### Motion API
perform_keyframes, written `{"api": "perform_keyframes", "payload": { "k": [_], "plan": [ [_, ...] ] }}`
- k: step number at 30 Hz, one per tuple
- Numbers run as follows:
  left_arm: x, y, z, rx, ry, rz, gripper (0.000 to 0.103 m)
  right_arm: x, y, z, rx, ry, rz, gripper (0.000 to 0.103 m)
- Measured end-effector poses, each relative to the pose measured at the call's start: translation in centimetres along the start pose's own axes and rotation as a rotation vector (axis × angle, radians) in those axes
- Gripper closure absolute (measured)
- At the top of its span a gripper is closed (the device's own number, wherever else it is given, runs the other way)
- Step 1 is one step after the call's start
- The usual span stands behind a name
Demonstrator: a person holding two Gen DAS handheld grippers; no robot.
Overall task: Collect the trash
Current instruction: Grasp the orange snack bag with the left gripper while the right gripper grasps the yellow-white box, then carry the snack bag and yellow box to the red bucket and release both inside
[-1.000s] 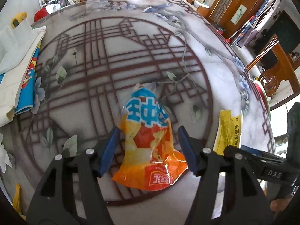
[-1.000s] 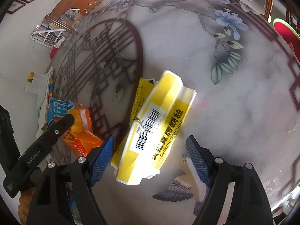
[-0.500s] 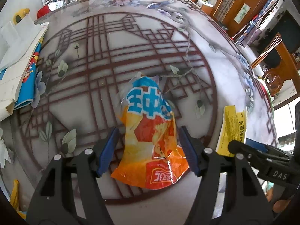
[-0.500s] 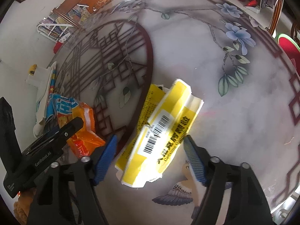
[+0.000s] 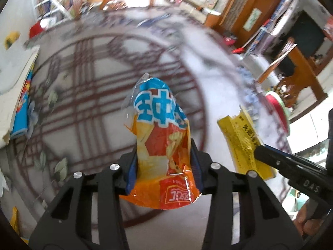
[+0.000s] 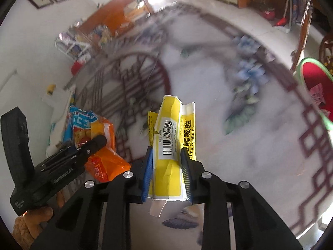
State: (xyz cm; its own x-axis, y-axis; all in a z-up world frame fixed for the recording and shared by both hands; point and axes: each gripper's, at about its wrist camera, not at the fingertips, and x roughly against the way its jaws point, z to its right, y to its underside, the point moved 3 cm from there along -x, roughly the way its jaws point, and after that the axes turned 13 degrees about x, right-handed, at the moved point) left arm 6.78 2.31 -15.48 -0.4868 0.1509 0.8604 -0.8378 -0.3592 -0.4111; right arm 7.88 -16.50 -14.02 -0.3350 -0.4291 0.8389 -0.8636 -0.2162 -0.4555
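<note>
Right wrist view: yellow granules box (image 6: 169,145) between blue pads (image 6: 148,173)

The snack bag (image 5: 164,145) is crinkled plastic, orange and red with a blue band of white characters at its top; it stands lengthwise, lifted off the table. Just beside it, the yellow packet (image 6: 170,145) is flattened, torn open at its top, with a white barcode label and black lettering.
</note>
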Motion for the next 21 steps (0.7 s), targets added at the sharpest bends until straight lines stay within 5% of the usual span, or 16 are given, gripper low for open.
{"api": "perform_keyframes", "payload": {
  "k": [11, 21],
  "plan": [
    [-1.7, -1.8, 15.4, -0.156, 0.221, -0.010, 0.061, 9.6, -1.2, 13.8, -0.216, 0.172, 0.202, 0.077],
    [-8.1, -2.1, 32.4, -0.307, 0.356, -0.097, 0.061, 14.0, -0.3, 30.3, -0.454, 0.283, 0.242, 0.077]
  ]
}}
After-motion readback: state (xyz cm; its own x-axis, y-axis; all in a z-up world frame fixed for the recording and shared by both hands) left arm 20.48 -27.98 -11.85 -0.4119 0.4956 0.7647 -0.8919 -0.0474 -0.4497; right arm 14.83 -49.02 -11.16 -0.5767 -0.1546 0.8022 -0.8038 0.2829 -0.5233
